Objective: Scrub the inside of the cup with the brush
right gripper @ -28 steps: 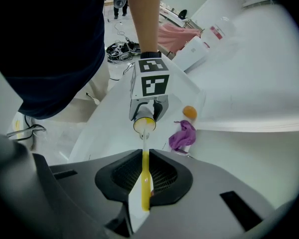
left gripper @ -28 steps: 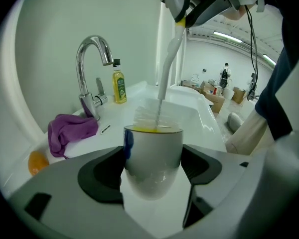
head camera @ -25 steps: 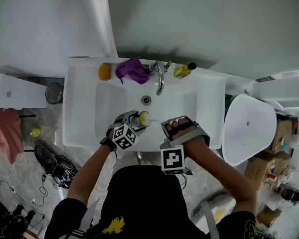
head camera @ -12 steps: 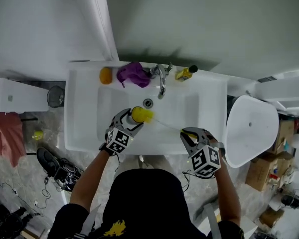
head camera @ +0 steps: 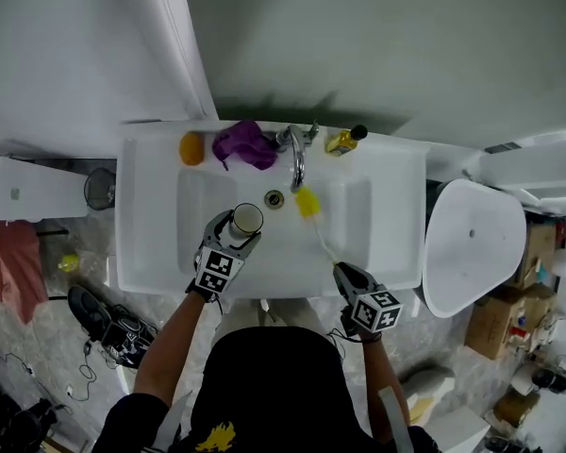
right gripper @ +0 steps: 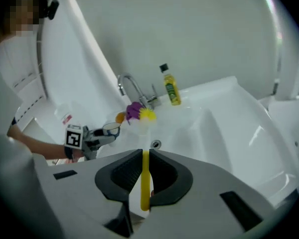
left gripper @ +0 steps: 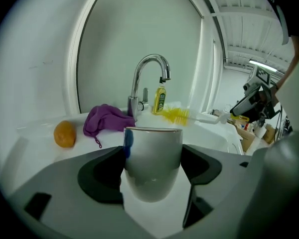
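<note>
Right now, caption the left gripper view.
Left gripper holds white cup over the sink; yellow brush near the faucet.

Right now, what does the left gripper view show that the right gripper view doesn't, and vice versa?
Only the left gripper view: the left gripper shut on the white cup, close up, and a ceiling light. Only the right gripper view: the right gripper shut on the brush handle, and the sink drain. Both: faucet, soap bottle, purple cloth, round orange object, yellow bristles.
</note>
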Demonstrator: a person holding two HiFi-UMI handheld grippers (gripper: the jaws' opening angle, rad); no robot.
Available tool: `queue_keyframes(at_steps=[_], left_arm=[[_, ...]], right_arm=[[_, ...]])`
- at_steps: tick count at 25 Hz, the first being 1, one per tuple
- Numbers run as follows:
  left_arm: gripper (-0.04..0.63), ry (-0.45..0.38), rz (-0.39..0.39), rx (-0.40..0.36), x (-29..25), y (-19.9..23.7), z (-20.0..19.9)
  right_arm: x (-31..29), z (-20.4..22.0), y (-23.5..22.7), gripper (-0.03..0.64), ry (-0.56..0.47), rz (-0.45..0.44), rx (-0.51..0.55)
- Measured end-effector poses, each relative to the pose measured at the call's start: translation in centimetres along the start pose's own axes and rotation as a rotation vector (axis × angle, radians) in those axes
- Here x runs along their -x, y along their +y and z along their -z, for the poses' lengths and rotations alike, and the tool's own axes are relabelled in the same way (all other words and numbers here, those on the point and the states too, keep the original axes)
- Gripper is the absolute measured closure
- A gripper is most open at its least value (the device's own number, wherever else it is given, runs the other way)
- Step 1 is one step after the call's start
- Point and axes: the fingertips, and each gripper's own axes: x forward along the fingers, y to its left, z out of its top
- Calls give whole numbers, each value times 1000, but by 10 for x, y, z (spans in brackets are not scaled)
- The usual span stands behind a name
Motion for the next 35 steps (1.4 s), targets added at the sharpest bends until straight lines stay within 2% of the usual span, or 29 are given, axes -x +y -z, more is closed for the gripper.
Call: queue_keyframes(at_steps=[3, 5, 7, 9, 12, 17, 21, 26, 30, 35], left_arm=[[221, -1, -7, 4, -9, 0, 4], [221, -3, -13, 28, -18, 2, 11], [221, 13, -25, 60, -29, 5, 22], [221, 33, -41, 72, -40, 9, 31], [221, 32, -42, 76, -57, 13, 42], [221, 9, -12, 37, -97, 14, 64], [221, -32, -22, -2, -126, 18, 85], [221, -57, -21, -56, -139, 16, 100], [221, -57, -33, -20, -143, 22, 109], [221, -58, -38, 26, -133, 25, 109]], right_arm=[[-16, -4, -36, 549, -48, 128, -138], [-37, -3, -59, 549, -34, 217, -161], [-63, 6, -78, 549, 32, 293, -154], [-94, 31, -91, 549, 150, 329, -176], [-129, 75, -95, 549, 292, 330, -187], [-162, 89, -98, 549, 370, 324, -119], [-185, 90, -103, 548, 383, 301, -73], [-196, 92, -107, 551, 365, 300, -74], [-206, 86, -100, 551, 344, 269, -47], [-207, 94, -100, 546, 370, 271, -92]])
